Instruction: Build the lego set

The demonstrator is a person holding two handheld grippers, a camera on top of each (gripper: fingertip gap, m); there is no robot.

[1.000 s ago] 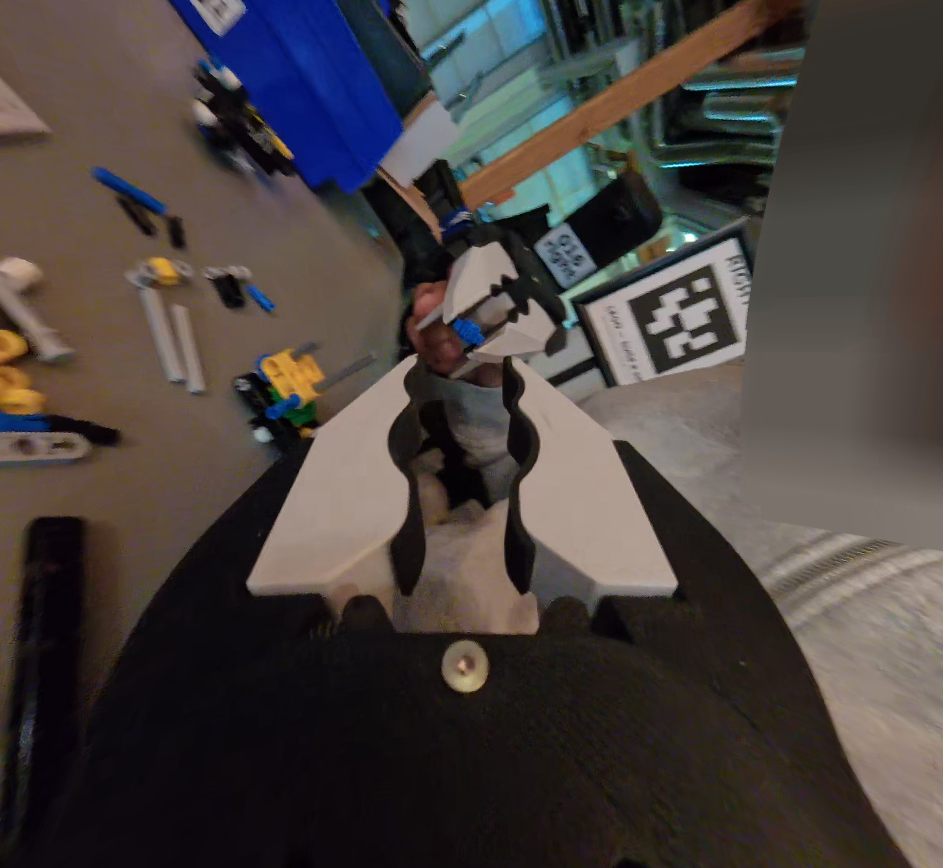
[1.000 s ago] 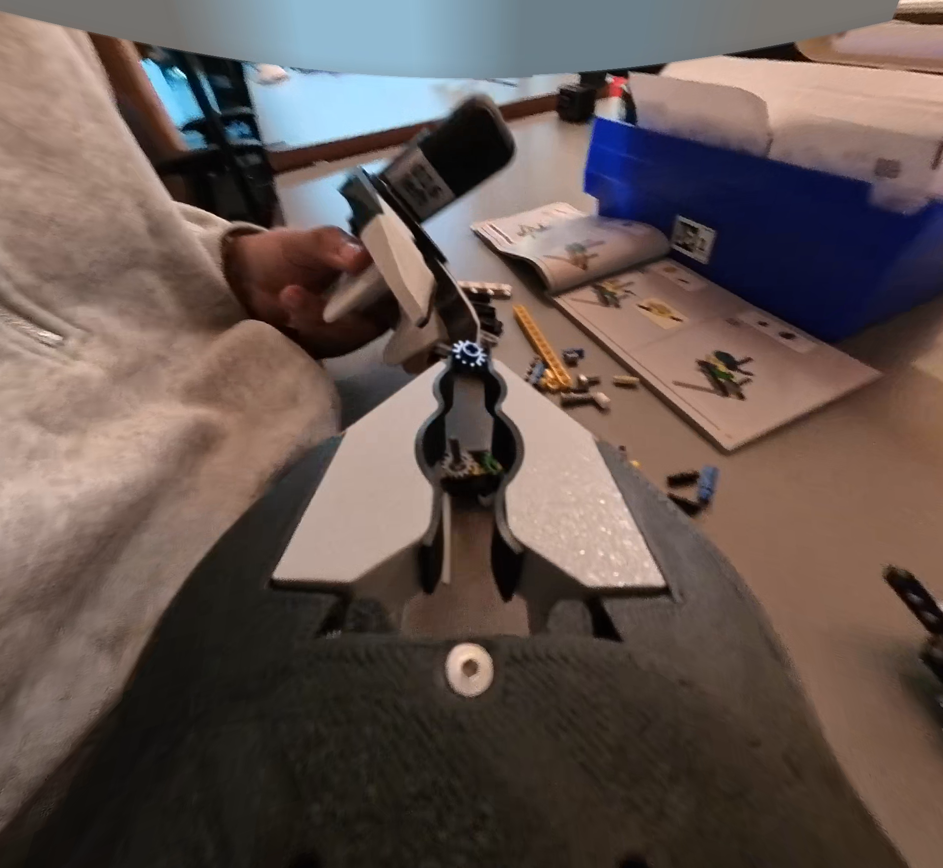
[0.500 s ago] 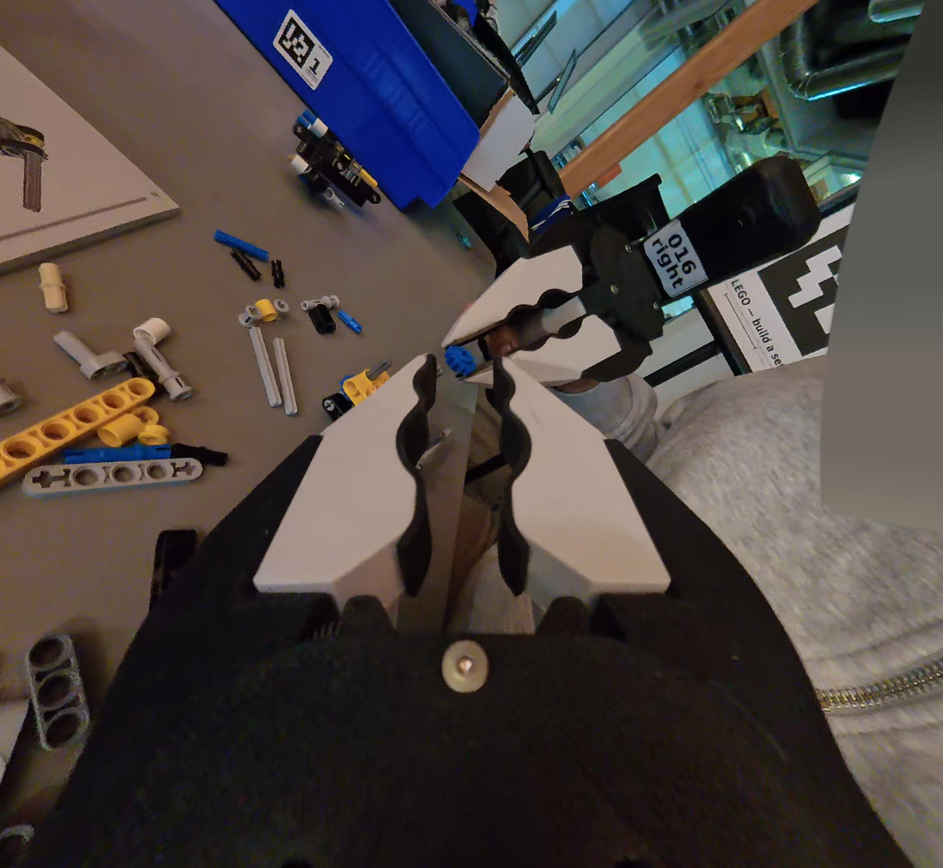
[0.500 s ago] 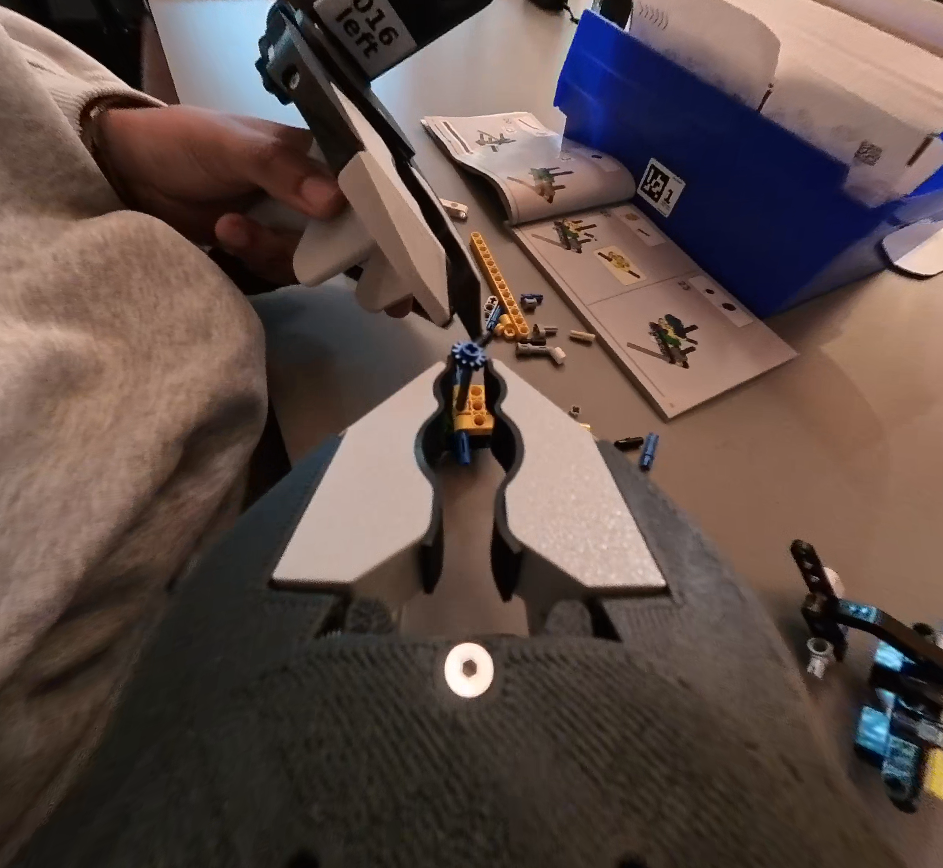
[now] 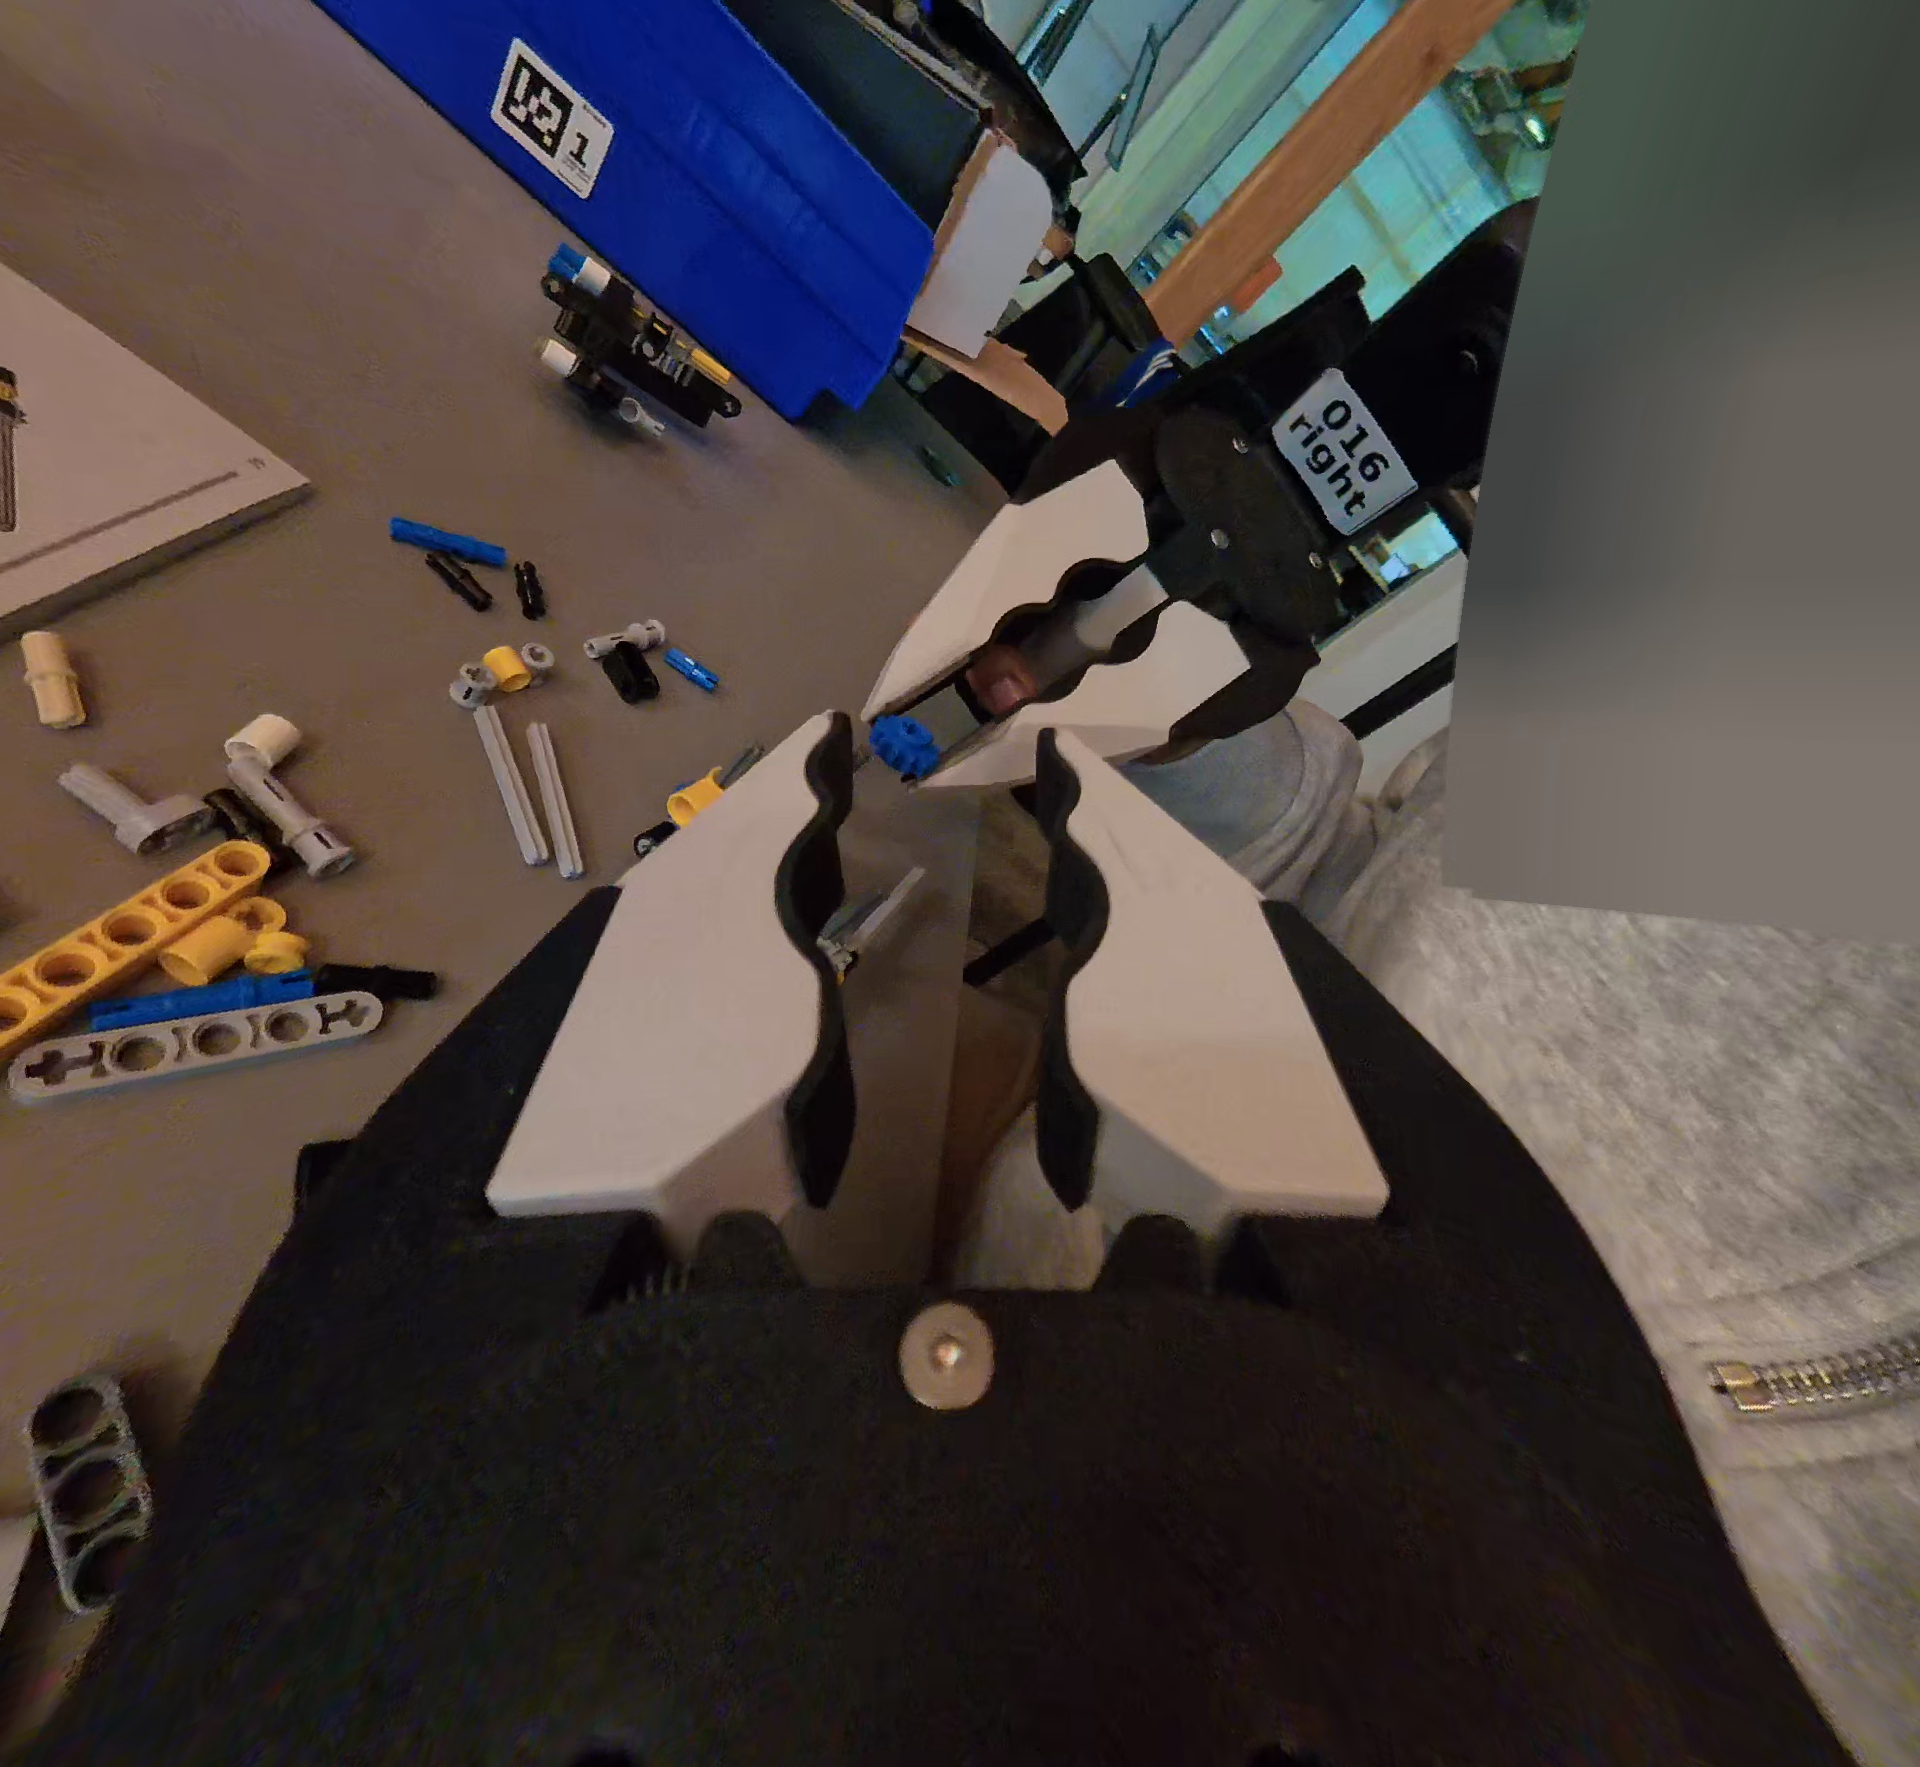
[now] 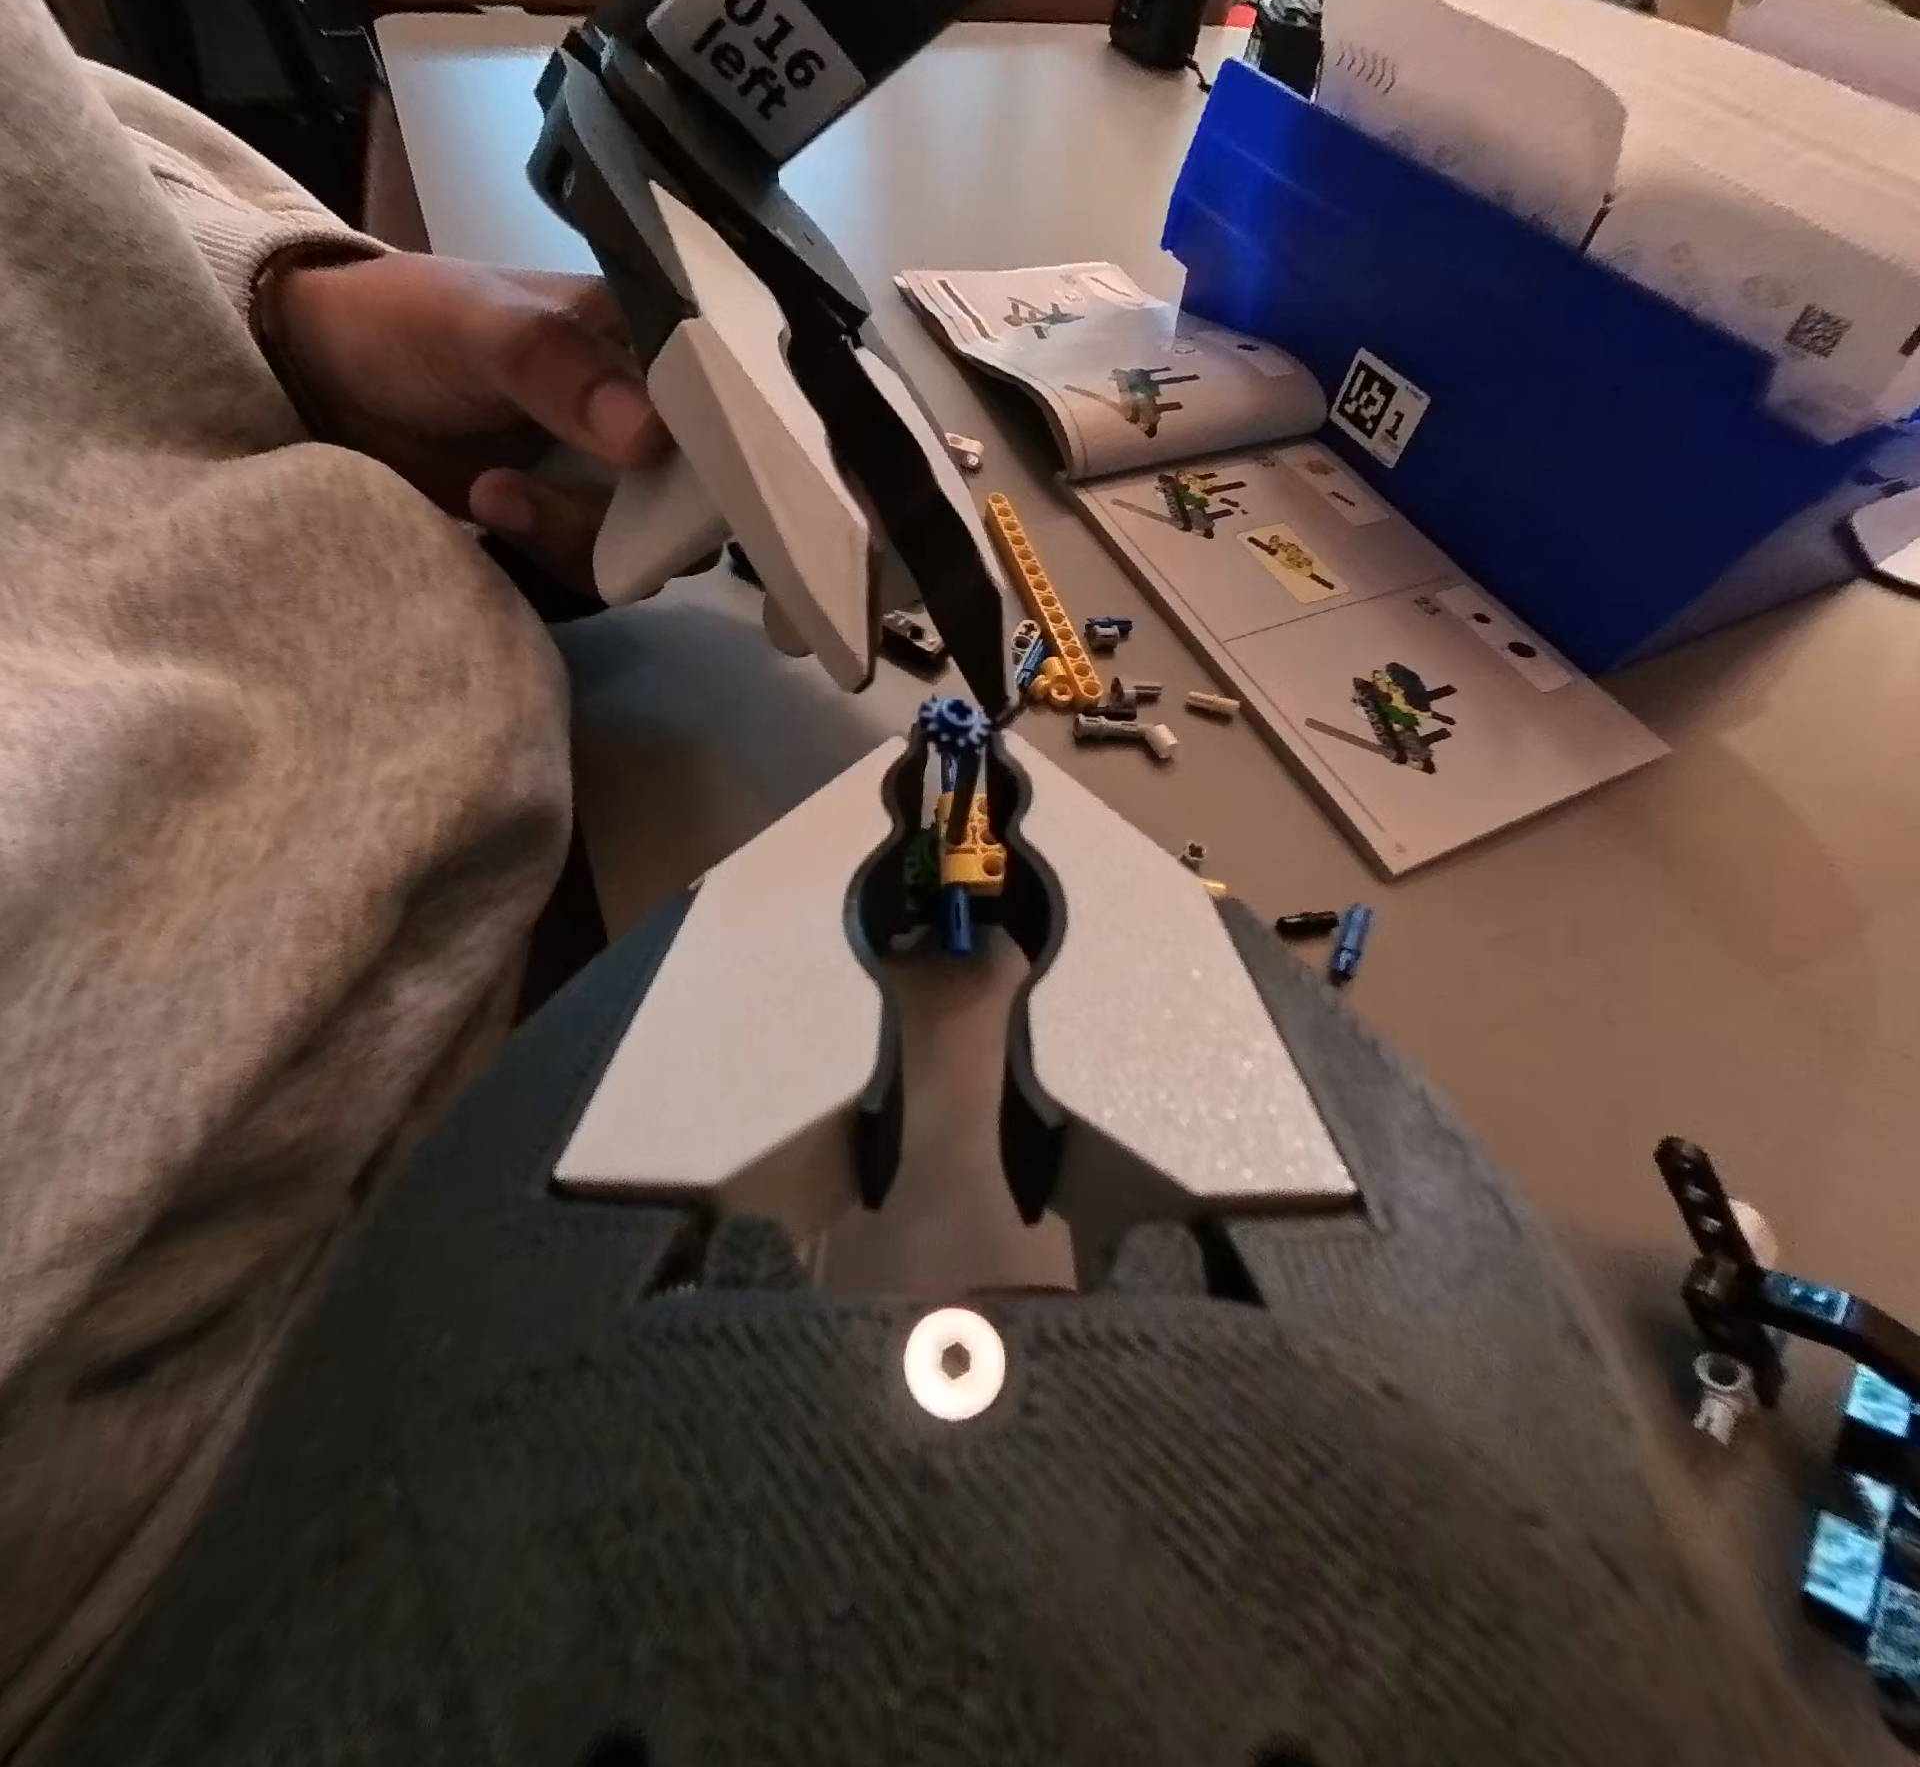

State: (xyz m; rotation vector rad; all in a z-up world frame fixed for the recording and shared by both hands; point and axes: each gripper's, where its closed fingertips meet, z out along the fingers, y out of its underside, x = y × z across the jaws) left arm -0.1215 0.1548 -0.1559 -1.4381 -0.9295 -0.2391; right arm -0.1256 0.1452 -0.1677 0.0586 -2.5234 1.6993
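Blue bin (image 5: 665,107) bears a white sticker (image 5: 551,119).

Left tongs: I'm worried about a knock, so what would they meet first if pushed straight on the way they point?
Most likely the blue gear at the tip of the right tongs, which lies just past the open left tongs. Depth is hard to judge; the right wrist view shows the tips nearly touching.

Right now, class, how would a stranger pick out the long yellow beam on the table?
Start at the blue bin, then the open instruction booklet before it. Left of its pages lies the long yellow beam, the only long piece with a row of holes among small scattered pins.
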